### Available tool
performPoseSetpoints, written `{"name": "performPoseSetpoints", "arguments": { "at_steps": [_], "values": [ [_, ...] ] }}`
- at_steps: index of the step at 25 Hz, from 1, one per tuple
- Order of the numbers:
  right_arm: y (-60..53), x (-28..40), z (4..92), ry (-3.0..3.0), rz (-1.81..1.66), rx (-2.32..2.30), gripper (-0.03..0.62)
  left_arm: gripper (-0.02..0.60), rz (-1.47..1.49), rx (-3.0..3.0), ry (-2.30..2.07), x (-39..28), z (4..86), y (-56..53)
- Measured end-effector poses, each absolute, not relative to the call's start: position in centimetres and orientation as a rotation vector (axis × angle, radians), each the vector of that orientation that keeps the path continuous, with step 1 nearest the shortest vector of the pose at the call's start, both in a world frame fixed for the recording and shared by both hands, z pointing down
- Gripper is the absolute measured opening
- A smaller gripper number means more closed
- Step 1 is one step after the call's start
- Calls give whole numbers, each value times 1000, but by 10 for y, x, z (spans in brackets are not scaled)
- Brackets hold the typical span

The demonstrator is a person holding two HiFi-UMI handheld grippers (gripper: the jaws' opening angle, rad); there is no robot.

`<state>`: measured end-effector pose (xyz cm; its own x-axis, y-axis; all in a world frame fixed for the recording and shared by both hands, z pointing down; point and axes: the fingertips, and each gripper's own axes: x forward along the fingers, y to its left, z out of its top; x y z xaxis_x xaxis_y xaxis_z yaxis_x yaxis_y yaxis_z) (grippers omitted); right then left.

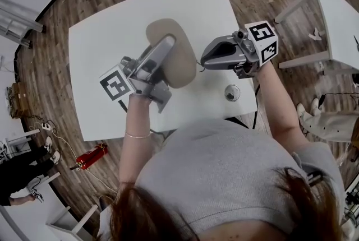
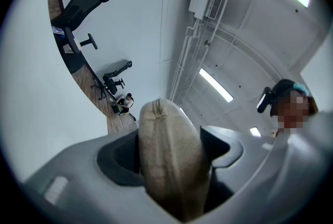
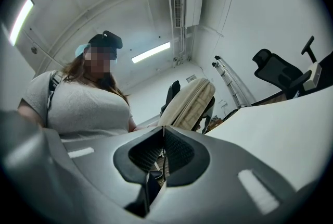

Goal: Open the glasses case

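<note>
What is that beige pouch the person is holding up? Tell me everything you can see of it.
It is a glasses case, oval and flattish, sandy beige, with a soft woven-cloth look and a seam running round its narrow edge. It looks closed. It is lifted above the white table at a tilt, clamped across its flat sides by the left tongs. The right tongs, shut, sit by its right edge; whether they touch it cannot be told.

1. The left gripper (image 1: pixel 167 43) and right gripper (image 1: pixel 203 59) are smooth grey shells with dark ribbed pads (image 3: pixel 179 152).
2. Each carries a white cube (image 1: pixel 262 42) with black square markers.
3. The person wears a light grey knit top (image 1: pixel 224 178) and a thin bracelet (image 1: pixel 137 135).
</note>
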<state>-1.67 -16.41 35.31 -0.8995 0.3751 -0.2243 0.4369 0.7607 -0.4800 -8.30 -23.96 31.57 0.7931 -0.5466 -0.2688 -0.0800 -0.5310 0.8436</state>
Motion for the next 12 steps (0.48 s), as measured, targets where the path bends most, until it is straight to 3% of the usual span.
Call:
{"name": "performPoseSetpoints", "arguments": {
  "at_steps": [12],
  "values": [
    [-153,-14,355,2902,-760,638,12,337,-666,2069,-473,-80,309,-243]
  ]
}}
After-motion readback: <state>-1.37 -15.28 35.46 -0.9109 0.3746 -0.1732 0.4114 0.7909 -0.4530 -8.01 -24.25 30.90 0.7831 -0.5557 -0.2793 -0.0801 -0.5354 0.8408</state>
